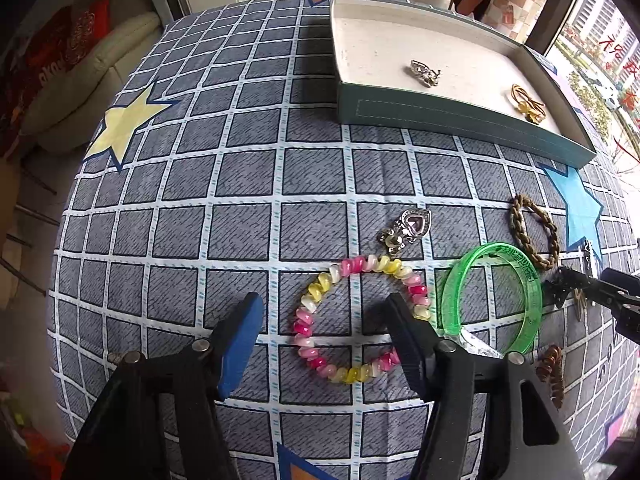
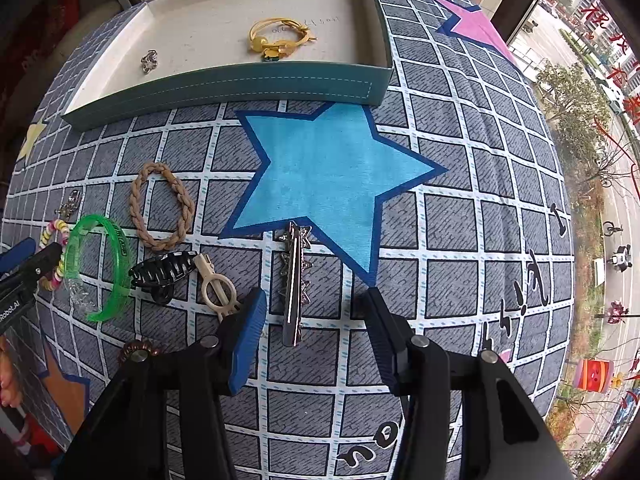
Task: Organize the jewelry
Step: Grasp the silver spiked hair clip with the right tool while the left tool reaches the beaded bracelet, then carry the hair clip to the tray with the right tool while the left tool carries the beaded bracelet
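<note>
Two hair clips (image 2: 295, 284) — one box (image 2: 240, 88).

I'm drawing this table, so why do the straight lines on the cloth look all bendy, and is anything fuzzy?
Left wrist view: the fisheye lens bows the checked cloth outward, and the corners go dark. Right wrist view: same bulge, the teal box edge curves, the window side looks bright, and the silver hair clip stays sharp.

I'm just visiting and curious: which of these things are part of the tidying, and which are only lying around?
Part of the job:
box
bead bracelet
green bangle
braided band
silver clip
black claw clip
heart charm

Just lying about:
tablecloth
cushion
</note>
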The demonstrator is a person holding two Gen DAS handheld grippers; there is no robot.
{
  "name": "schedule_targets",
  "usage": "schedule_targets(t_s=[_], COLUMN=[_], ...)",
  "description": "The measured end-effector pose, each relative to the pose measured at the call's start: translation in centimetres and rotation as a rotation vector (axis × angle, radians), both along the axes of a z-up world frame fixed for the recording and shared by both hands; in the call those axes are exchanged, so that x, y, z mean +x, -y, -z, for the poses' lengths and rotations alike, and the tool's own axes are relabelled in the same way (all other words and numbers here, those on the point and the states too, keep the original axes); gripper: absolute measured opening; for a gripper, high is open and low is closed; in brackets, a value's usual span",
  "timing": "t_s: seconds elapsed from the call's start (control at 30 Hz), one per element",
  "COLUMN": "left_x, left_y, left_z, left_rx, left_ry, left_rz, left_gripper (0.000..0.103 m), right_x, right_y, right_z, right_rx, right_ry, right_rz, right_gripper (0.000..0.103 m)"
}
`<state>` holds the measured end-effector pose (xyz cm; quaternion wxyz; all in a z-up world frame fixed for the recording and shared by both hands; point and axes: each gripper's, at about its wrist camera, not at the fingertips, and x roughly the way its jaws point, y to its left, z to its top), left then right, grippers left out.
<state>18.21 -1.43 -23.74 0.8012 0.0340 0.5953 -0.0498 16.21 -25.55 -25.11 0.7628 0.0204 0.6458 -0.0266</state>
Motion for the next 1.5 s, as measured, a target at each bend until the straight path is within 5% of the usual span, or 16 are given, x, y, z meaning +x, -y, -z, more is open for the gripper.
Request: schedule_targets(t_s=[0.1, 0.17, 0.2, 0.23, 0.27, 0.37, 1.0, 1.5], left_x=[0.1, 0.0, -0.1, 0.0, -0.1, -0.1, -0.1, 5.5], left_y=[0.6, 1.5, 1.7, 2.6, 3.0, 2.9, 1.5, 3.9], left_z=[0.0, -0.2, -0.2, -0.2, -0.1, -0.2, -7.2, -10.5], left_rx=[-0.007, -0.004, 0.003, 0.012, 0.005, -0.032, -0.169, -0.216], left_ry=[-0.001, 0.008, 0.010, 0.010, 0.008, -0.007, 0.104, 0.189], left_rz=[0.028, 0.050, 0.062, 0.068, 0.069, 0.056, 0.091, 0.073], left_gripper=[0.060, 0.042, 0.024, 0.021, 0.021, 0.021, 0.021, 0.021], right_x=[0.0, 0.1, 0.2, 0.3, 0.4, 0.3, 0.1, 5.4], right_y=[-0.2, -0.5, -0.9, -1.2, -1.4, -1.2, 4.8, 4.9], right_z=[-0.3, -0.3, -0.4, -0.5, -0.6, -0.9, -6.7, -9.5], right_rx=[0.003, 0.002, 0.001, 0.001, 0.000, 0.015, 0.211, 0.253], right_ry=[-0.001, -0.001, 0.000, 0.001, 0.002, 0.003, 0.110, 0.200], right_rz=[-0.014, -0.013, -0.013, -0.014, -0.014, -0.005, 0.061, 0.050], right_gripper=[0.044, 0.037, 0.030, 0.025, 0.016, 0.013, 0.013, 0.013])
